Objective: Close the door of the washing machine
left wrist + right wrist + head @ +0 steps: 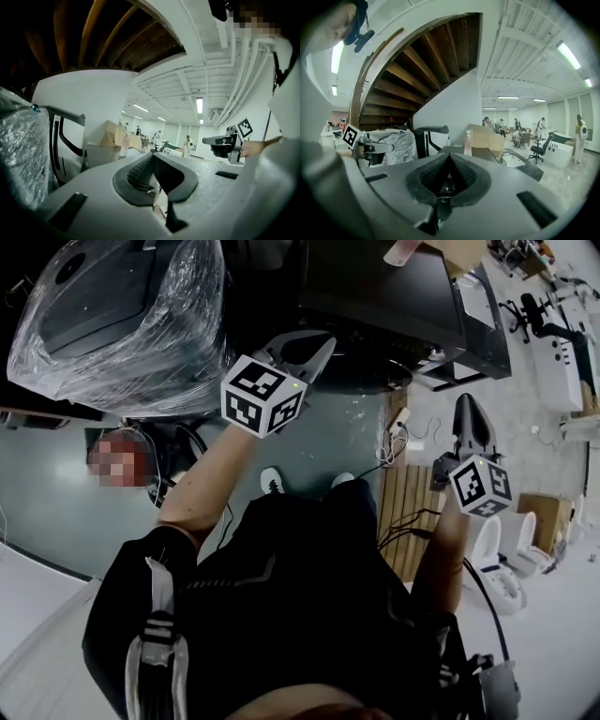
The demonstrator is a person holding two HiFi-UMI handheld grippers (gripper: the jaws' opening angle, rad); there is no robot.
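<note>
Both grippers are raised in front of the person, level and empty. In the head view my left gripper (325, 341) is shut over the edge of a dark appliance (384, 296). My right gripper (466, 401) is shut too, above the floor further right. The left gripper view shows its jaws closed together (152, 157) with nothing between them, and the right gripper view shows the same (449, 157). No view shows a washing machine door that I can pick out. A plastic-wrapped appliance (122, 315) stands at the left.
A wooden pallet (403, 512) and cables lie on the floor by the person's feet. White toilets (506, 549) stand at the right. A cardboard box (485, 138) and a pink bottle (468, 143) sit on the dark unit. A wooden staircase (422, 65) rises overhead, and people stand far off.
</note>
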